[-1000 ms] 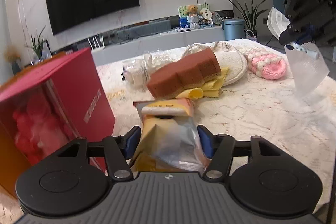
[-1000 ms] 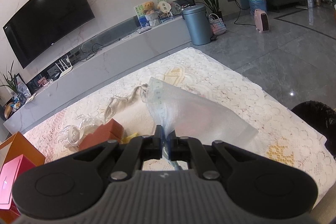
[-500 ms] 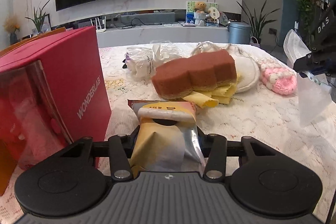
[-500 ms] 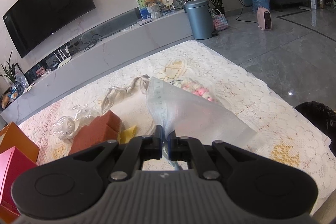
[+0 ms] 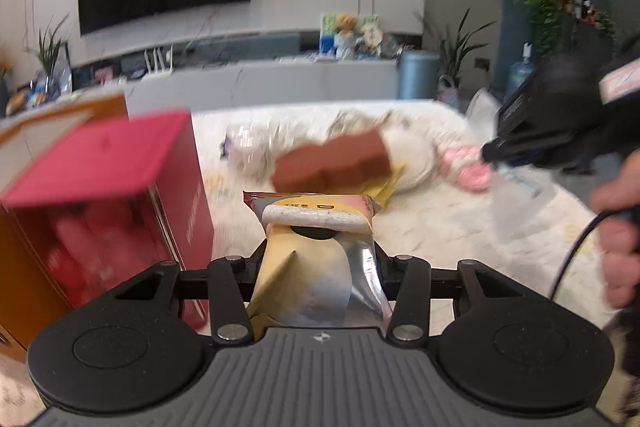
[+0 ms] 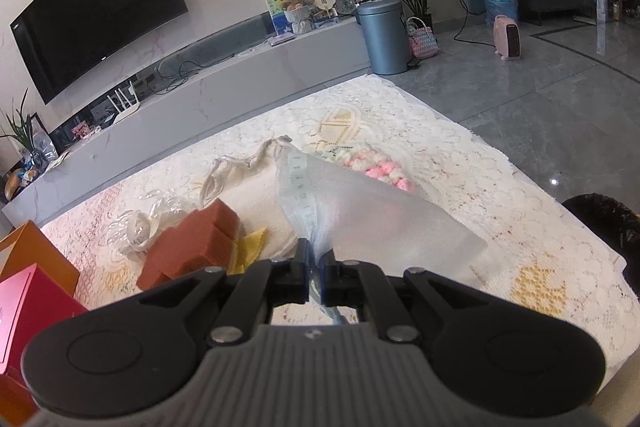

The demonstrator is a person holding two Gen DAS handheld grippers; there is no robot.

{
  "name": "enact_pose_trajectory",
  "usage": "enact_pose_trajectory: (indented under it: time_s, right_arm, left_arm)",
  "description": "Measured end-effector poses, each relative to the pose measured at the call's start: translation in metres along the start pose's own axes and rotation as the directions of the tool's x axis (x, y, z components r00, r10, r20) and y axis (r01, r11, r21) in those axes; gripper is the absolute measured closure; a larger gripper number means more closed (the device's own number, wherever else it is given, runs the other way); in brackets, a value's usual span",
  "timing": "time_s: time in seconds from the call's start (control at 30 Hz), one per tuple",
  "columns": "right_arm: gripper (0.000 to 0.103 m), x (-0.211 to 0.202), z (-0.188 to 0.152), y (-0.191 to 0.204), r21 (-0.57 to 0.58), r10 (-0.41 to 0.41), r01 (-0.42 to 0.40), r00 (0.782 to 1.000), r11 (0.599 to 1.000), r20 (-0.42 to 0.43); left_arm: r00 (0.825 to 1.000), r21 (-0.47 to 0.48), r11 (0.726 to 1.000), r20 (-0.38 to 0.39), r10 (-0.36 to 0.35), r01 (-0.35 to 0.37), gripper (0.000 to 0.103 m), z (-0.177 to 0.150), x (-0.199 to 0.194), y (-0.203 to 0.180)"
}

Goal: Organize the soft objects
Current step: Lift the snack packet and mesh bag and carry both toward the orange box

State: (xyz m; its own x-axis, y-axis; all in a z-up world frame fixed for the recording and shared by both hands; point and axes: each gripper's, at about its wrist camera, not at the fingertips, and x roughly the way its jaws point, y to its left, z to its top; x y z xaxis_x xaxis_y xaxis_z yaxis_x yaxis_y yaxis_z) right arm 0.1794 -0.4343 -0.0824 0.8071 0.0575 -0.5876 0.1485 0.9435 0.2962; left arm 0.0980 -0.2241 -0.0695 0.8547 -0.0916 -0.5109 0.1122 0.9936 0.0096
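Sponge (image 6: 192, 241), one; one snack packet (image 5: 320, 259); one clear bag (image 6: 372, 215).

A yellow-and-silver packet (image 5: 316, 267), a rust-brown sponge (image 6: 192, 247) (yellow cloth (image 6: 250, 247) beneath), a red box (image 5: 108, 195), cream lace tablecloth (image 6: 460, 155).

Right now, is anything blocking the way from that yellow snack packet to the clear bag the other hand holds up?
Nothing visible does. The snack packet sits gripped in the left fingers; the clear bag hangs to its right over bare tablecloth.
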Motion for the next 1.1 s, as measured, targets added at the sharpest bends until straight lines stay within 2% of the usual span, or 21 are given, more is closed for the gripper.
enact_pose_trajectory:
  time_s: [0.13, 0.23, 0.33, 0.43, 0.57, 0.63, 0.87, 1.0, 1.1]
  right_arm:
    - [0.101, -0.009, 0.0, -0.001, 0.033, 0.023, -0.024, 1.0, 0.999, 0.008]
    - [0.101, -0.021, 0.001, 0.004, 0.015, 0.024, -0.025, 0.999, 1.0, 0.034]
    - [0.101, -0.04, 0.002, 0.014, 0.0, 0.035, -0.035, 0.997, 0.999, 0.073]
    - [0.101, -0.067, 0.004, 0.031, -0.013, 0.075, -0.074, 0.989, 0.997, 0.124]
    - [0.101, -0.111, 0.005, 0.069, -0.073, 0.142, -0.129, 0.966, 0.989, 0.216]
    - [0.101, -0.13, 0.004, 0.091, -0.086, 0.19, -0.174, 0.951, 0.981, 0.243]
    - [0.101, -0.167, -0.008, 0.192, -0.197, 0.38, -0.337, 0.89, 0.921, 0.254]
    - [0.101, -0.167, -0.021, 0.246, -0.189, 0.451, -0.414, 0.862, 0.89, 0.232]
    - [0.101, -0.155, -0.034, 0.288, -0.217, 0.487, -0.449, 0.854, 0.867, 0.181]
  left_arm:
    - [0.999, -0.031, 0.999, 0.032, -0.031, 0.032, 0.051, 0.023, -0.028, 0.007]
    - [0.996, -0.061, 0.996, 0.071, -0.059, 0.063, 0.051, 0.043, -0.053, 0.024]
    - [0.993, -0.056, 0.998, 0.119, -0.018, 0.025, 0.051, 0.064, -0.077, 0.047]
    - [0.99, -0.048, 0.998, 0.138, -0.021, 0.027, 0.051, 0.09, -0.097, 0.085]
    - [0.981, -0.087, 0.995, 0.184, 0.064, -0.048, 0.051, 0.113, -0.119, 0.145]
    - [0.98, -0.1, 0.992, 0.177, 0.094, -0.077, 0.05, 0.119, -0.124, 0.174]
    - [0.989, -0.302, 0.953, 0.13, 0.07, -0.028, 0.051, 0.101, -0.126, 0.274]
    - [0.986, -0.344, 0.93, 0.057, 0.158, -0.129, 0.051, 0.082, -0.115, 0.314]
    - [0.986, -0.34, 0.928, 0.009, 0.166, -0.153, 0.051, 0.069, -0.103, 0.332]
